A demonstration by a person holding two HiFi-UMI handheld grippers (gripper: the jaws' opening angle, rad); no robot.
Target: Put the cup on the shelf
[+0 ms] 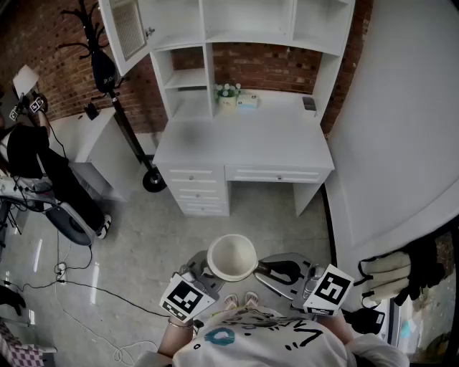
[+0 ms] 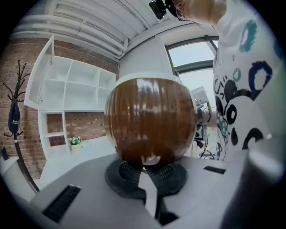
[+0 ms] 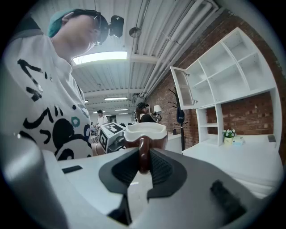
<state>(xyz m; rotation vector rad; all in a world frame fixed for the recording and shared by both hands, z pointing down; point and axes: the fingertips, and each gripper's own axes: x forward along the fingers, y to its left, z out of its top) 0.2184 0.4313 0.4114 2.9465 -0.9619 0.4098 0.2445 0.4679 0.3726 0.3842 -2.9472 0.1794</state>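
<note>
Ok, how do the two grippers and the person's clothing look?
Left gripper and right gripper match: light-grey bodies, black round textured pads, each with a cube of black-and-white square markers. The shirt is white with black and teal print.

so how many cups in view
1. The cup, handle pinched in the right hand-held gripper, base on the left hand-held gripper. Some compartments of the shelf are cut off.
</note>
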